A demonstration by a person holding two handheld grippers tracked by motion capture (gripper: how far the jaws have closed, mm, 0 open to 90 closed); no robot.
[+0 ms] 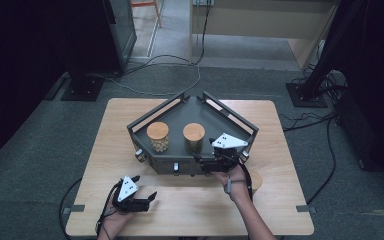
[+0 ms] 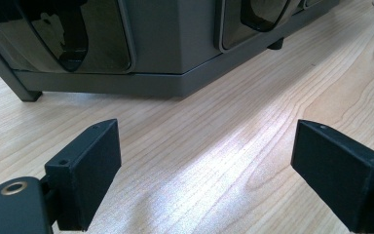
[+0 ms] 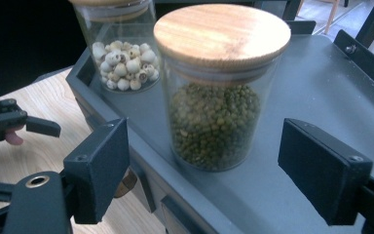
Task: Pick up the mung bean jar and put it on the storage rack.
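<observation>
On the near part of the wooden table, short of the grey angular rack, the left gripper is held low with its jaws spread wide and nothing between them; in the left gripper view only bare wood grain is seen between the two black pads, with the rack's front panel beyond. At the rack's near right edge the right gripper is held, pointed towards the jar of green beans, which is stood upright on the rack's grey tray floor under a round wooden lid. In the right gripper view the jaws are seen parted to either side of that jar, short of it and clear of the glass, so nothing is gripped. A second jar, filled with pale round seeds and likewise lidded in wood, is stood just beside the first, farther along the tray to the left in the high view. At the left edge of the right gripper view the other gripper's black fingers are seen over the table, well apart from the jars.
</observation>
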